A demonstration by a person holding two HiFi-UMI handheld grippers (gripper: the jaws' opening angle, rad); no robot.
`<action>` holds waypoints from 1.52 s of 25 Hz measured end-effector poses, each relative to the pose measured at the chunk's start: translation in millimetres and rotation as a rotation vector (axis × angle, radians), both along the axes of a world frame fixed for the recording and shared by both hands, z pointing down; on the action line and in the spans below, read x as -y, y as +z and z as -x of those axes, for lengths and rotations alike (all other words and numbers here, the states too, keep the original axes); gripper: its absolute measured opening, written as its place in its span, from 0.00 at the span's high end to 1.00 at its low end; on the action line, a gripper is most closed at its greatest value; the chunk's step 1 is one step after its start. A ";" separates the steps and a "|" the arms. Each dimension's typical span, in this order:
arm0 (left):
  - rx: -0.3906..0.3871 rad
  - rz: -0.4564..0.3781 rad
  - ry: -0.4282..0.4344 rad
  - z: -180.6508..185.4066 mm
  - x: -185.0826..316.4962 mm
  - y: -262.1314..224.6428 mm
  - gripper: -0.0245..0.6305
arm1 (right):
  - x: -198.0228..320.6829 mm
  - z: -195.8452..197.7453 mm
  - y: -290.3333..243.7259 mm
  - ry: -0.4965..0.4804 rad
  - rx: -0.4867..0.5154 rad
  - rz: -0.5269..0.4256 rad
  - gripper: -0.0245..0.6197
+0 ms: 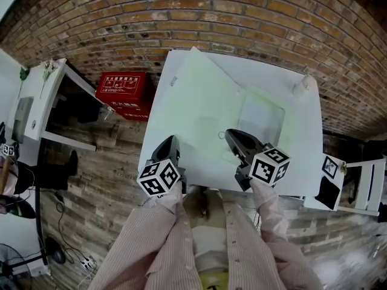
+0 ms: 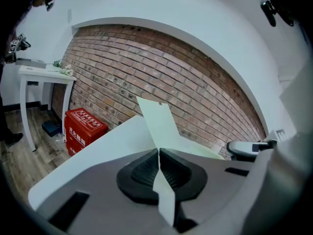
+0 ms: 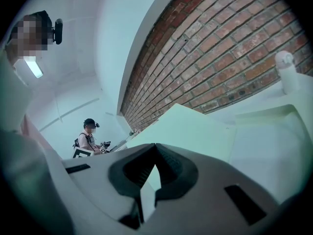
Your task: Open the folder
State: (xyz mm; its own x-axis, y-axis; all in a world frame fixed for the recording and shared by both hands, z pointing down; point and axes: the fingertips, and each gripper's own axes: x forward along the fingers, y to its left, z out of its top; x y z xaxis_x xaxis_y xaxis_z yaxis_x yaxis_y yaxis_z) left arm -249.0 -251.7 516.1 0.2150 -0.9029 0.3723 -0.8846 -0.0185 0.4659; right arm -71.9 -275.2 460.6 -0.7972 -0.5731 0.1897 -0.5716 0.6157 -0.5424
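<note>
Pinching the folder (image 1: 261, 115) cover (image 2: 156, 121), raised off the desk (image 1: 305, 125), the left gripper (image 2: 159, 153) is probably risking a slip or crease if the thin sheet is pulling askew, while the right gripper (image 3: 155, 149) is clamping the lower leaf.

Bright, even light was recorded; the white table (image 1: 302, 125) was washed out, and the pale folder (image 1: 205, 95) was barely told from it; a greenish cast and a glowing ceiling lamp (image 3: 34, 66) were seen in the right gripper view; the brick wall (image 1: 242, 17) was bowed by fisheye distortion; corners were darkened.
</note>
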 end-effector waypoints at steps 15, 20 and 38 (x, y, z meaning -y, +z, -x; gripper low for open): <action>0.041 -0.116 0.137 -33.1 -9.3 -39.5 0.96 | -7.9 -22.4 -14.7 0.055 0.015 -0.028 0.95; 0.044 -0.153 0.185 -49.5 -13.9 -53.1 0.97 | -9.1 -32.0 -18.0 0.071 0.017 -0.034 0.95; 0.085 -0.214 0.255 -86.9 -28.8 -76.4 0.97 | -23.0 -63.1 -25.3 0.106 0.030 -0.050 0.95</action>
State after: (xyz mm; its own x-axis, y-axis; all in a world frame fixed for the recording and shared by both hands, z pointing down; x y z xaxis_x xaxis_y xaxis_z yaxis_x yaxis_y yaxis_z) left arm -162.1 -222.9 439.7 0.4200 -0.8837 0.2067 -0.8746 -0.3333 0.3522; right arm -8.9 -252.2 435.3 -0.7366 -0.6626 0.1356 -0.6187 0.5793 -0.5307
